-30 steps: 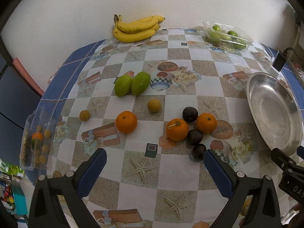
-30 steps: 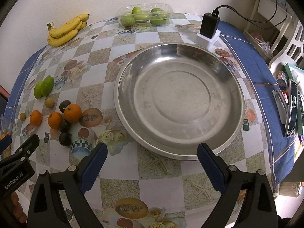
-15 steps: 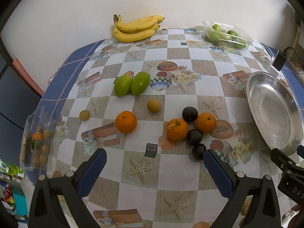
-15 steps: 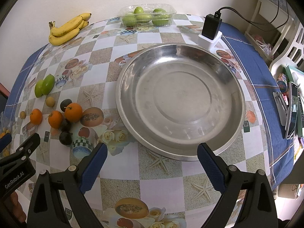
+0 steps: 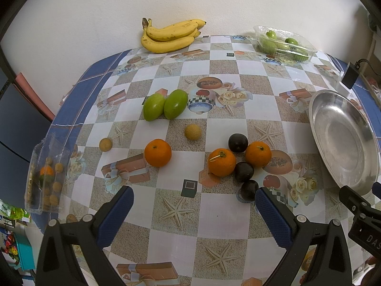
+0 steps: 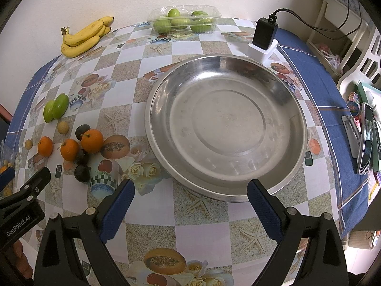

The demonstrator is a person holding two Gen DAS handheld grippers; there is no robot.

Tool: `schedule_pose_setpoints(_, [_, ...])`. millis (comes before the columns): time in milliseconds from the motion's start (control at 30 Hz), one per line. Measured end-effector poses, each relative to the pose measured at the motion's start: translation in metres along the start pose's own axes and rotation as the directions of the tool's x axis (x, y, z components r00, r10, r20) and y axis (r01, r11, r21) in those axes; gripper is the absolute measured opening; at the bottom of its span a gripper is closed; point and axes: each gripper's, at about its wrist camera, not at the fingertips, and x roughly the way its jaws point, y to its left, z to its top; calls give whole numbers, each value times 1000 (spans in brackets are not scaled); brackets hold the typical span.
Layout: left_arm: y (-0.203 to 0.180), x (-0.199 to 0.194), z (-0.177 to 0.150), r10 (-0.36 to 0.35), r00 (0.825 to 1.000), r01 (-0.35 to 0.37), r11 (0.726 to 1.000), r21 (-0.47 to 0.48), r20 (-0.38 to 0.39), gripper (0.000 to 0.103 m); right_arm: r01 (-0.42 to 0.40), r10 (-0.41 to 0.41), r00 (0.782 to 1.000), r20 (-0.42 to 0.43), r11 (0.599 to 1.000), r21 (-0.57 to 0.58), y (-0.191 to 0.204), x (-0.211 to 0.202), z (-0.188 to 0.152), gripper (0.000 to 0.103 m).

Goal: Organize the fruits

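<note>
**Both grippers released above the fruit table**

The table (image 6: 309, 76), under a checked cloth, fills both views; the steel dish (image 6: 297, 128) sits mid-frame in the right wrist view and at the right edge (image 5: 319, 128) of the left wrist view, with nothing in it; the left gripper (image 5: 194, 205) spreads its blue fingers wide at the bottom of its frame, holding nothing; the right gripper (image 6: 190, 196) stands just as wide, its far finger before the dish's near rim, also holding nothing.

The bananas (image 5: 170, 37) lie at the top centre by the wall; a clear tray of green fruit (image 5: 284, 44) sits upper right; another clear tray (image 5: 47, 174) holding small fruit lies at the left edge; a black charger (image 6: 264, 34) stands above the dish.

Two green mangoes (image 5: 164, 104) touch just above centre; three oranges (image 5: 221, 162) and three dark plums (image 5: 244, 171) cluster right of centre, one orange (image 5: 157, 152) apart to the left; two small yellow fruits (image 5: 193, 132) lie between.
</note>
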Motion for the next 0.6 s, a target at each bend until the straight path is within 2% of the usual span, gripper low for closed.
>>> schedule_pose_setpoints(600, [0, 0, 0, -2, 1000, 2, 1000, 0, 0, 103, 2, -2, 1000, 4, 1000, -7, 0, -1, 1, 96])
